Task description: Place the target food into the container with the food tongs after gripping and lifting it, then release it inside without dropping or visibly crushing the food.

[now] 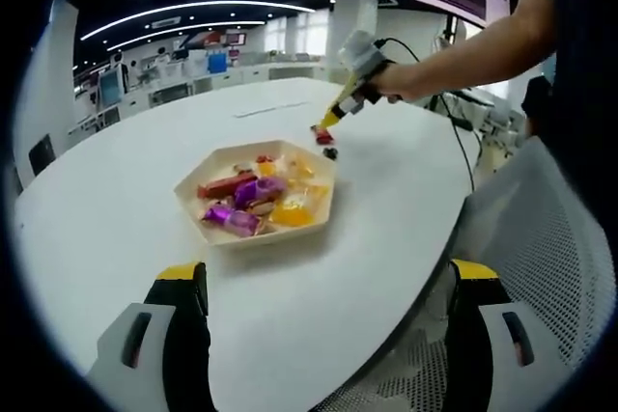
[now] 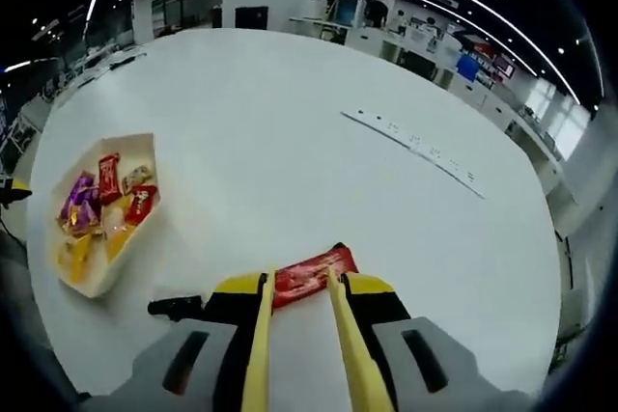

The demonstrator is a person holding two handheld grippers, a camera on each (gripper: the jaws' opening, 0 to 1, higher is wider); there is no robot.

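In the right gripper view, the right gripper's (image 2: 301,287) tongs (image 2: 340,335) pinch a red candy bar (image 2: 314,275) above the table (image 2: 290,123). The left gripper (image 1: 323,311) stands spread. Beyond it sits the tray (image 1: 259,198) of sweets.

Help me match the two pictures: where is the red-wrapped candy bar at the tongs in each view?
Left gripper view: red candy bar just past the tray's far corner, at the right gripper.
Right gripper view: red candy bar low centre, between the yellow tongs.
Shared landmark: hexagonal tray.
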